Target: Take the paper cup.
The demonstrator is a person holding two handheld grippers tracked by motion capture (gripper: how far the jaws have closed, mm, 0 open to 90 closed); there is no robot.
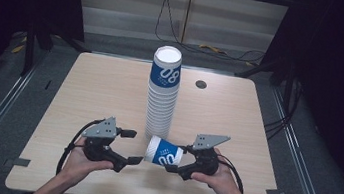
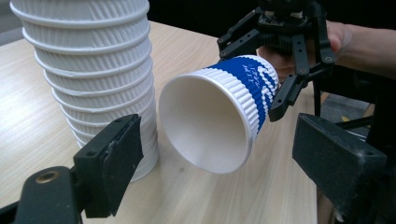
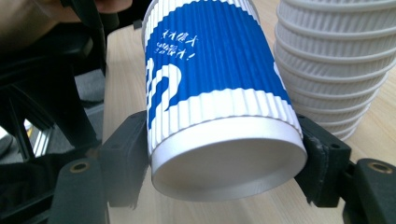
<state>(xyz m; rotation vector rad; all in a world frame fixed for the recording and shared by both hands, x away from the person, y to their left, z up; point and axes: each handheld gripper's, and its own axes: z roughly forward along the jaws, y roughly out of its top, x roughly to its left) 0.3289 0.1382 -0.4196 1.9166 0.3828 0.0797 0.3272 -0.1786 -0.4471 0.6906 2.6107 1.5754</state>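
squeezing harder could crush the cup (image 1: 164, 153), lower centre of the frame: your right gripper (image 1: 187, 160) has its fingers clamped on its base, your left gripper (image 1: 129, 147) fingers apart, near the stack (image 1: 162, 96).

The blue-and-white paper cup (image 3: 219, 93) has a ribbed, matt wall, as does the tall white stack of paper cups (image 2: 88, 70). The pale wood-grain surface (image 1: 95, 92) looks smooth and matt.

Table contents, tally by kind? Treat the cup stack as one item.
Tall stack of nested ribbed paper cups, blue-banded on top: 1
Single blue-and-white ribbed paper cup held sideways: 1
Black hand-held two-jaw grippers: 2, left gripper, right gripper
Total: 4
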